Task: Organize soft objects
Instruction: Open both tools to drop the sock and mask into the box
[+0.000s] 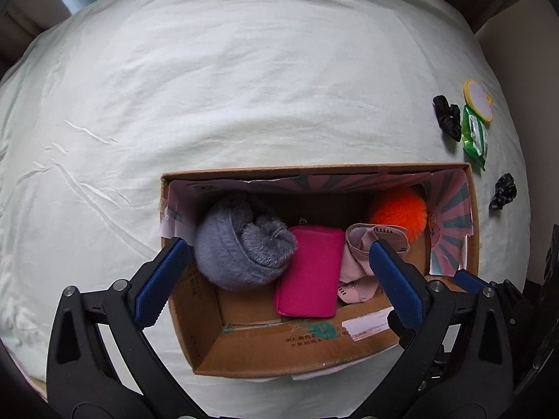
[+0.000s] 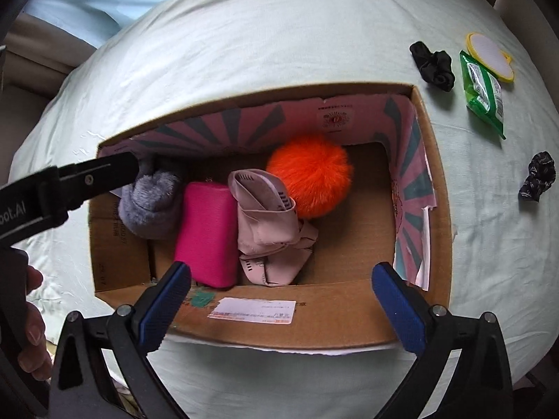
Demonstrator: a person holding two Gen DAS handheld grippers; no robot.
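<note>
So there's a cardboard box (image 2: 314, 317) sitting on a bed with a pale greenish sheet (image 1: 209, 87), and the soft stuff is lined up inside it. Far left in the box is a fuzzy grey plush bundle (image 1: 241, 244), rolled up on itself and pressed into the left corner. Touching its right side is a flat hot-pink pouch (image 1: 309, 272), leaning against the grey one. Next comes a crumpled pale pink fabric piece (image 2: 269, 223) with little dark stitched marks, folded over loosely. Behind that, toward the back wall, a bright orange fluffy pom-pom (image 2: 311, 174). The left gripper (image 1: 276, 276) hangs over the left half of the box with its fingers spread wide, holding nothing. The right gripper (image 2: 279, 300) is at the near wall, fingers also wide apart and empty. Out on the sheet to the right: a black scrunchie (image 2: 433, 64), a green wipes pack (image 2: 484, 87), a yellow-rimmed round thing (image 2: 489, 56), and a dark patterned scrunchie (image 2: 538, 176).
</note>
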